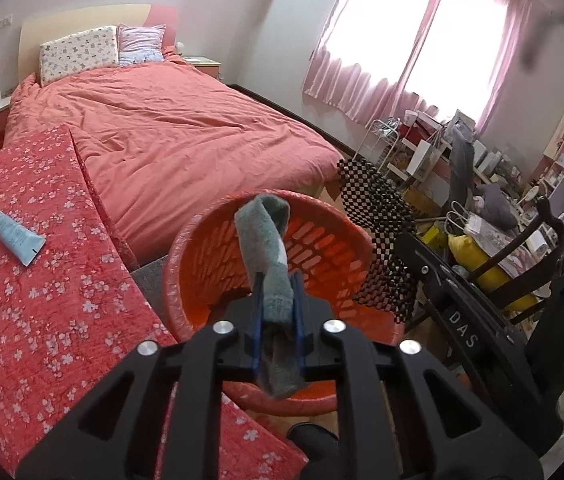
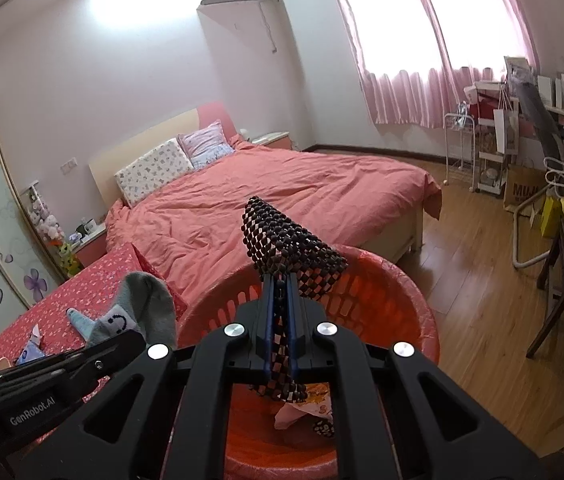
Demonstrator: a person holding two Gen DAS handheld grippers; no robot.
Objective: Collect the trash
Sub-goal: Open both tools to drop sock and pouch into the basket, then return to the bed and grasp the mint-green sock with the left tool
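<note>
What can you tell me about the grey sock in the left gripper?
The grey sock is soft, fuzzy knit, folded over itself and pinched between the left gripper's blue pads. Its looped top stands above the fingers, a tail hangs below. It is held over the orange basket; the right wrist view shows a smiley face on it.
</note>
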